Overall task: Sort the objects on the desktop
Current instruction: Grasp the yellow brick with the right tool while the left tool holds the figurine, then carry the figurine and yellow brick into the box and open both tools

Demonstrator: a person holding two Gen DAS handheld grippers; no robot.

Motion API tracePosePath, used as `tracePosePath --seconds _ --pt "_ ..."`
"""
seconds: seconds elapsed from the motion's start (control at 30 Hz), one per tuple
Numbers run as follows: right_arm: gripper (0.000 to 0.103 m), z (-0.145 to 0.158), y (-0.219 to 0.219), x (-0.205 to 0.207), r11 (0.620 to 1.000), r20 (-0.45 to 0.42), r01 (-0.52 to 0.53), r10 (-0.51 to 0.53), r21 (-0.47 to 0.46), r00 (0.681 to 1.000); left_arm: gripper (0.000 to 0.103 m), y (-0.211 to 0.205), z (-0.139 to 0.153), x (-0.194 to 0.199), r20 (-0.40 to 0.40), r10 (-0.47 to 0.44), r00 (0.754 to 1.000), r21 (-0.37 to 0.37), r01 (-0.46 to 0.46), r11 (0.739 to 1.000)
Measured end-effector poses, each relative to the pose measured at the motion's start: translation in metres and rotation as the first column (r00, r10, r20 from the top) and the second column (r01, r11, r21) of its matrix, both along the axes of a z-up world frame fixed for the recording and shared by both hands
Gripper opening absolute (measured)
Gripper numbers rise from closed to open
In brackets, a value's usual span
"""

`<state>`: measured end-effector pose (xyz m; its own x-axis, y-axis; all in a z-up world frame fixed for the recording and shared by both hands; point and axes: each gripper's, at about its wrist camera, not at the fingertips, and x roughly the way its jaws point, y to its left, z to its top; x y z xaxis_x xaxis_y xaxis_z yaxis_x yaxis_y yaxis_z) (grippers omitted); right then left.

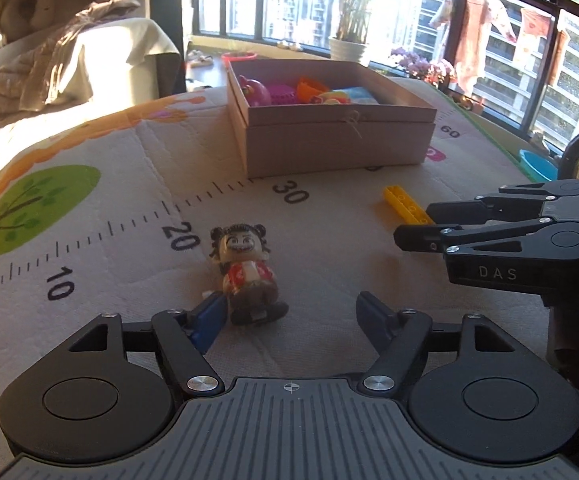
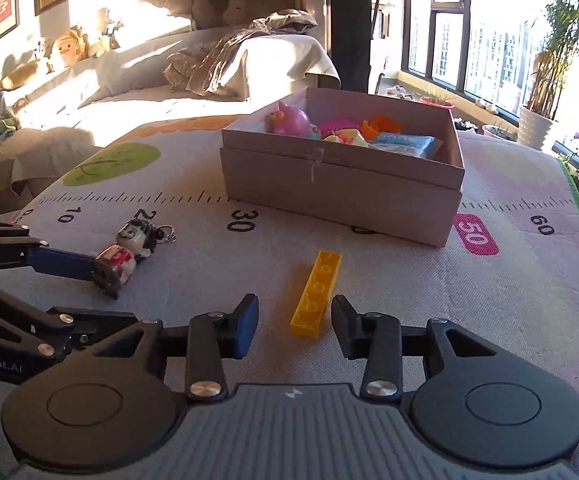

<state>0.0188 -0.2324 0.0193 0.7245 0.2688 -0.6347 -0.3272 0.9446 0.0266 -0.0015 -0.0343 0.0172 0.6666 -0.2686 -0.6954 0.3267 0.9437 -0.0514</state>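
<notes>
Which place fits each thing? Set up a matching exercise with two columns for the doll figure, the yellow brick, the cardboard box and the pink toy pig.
Things:
1. doll figure
2. yellow brick
3. cardboard box
4. pink toy pig

Places:
A. inside the box, at a back corner
B. lying by the mat's printed 20 mark
C. standing over the ruler line past the 30 mark
D. between the open fingers of the right hand-held gripper

Pairs: 1-B, 2-D, 3-C, 4-A

One doll figure (image 1: 245,276), one yellow brick (image 2: 316,294), one cardboard box (image 2: 341,184).
</notes>
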Motion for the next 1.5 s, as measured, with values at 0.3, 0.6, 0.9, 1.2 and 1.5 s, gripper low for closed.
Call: tracePosePath --seconds 0.3,0.6,0.9,1.2,1.5 --pt "0.039 -0.002 0.005 0.024 0.999 -0.033 0.044 -0.045 -0.017 0.998 0.081 -0.002 -0.006 0.036 0.003 0.13 0.992 0.06 -0.13 0.99" --pt "0.014 0.006 0.007 0.009 0.998 -0.019 -0.027 0.026 -0.055 0.999 0.039 -0.008 -0.004 0.027 0.036 0.07 0.997 0.071 -0.072 0.995" --pt "0.014 0.058 -0.016 0.001 0.999 0.067 -0.047 0.046 0.017 0.997 0.037 -0.018 0.033 0.014 0.134 -0.02 0.991 0.041 0.014 0.999" --pt "0.014 0.11 -0.036 0.075 0.997 0.142 0.018 -0.028 0.071 0.989 0.035 -0.038 0.09 0.083 0.323 -0.041 0.945 0.032 0.033 0.999" --pt "0.023 0.081 -0.035 0.165 0.991 0.016 0.075 -0.077 0.106 0.997 0.065 -0.036 0.068 0.133 0.262 0.032 0.965 -0.039 -0.022 0.999"
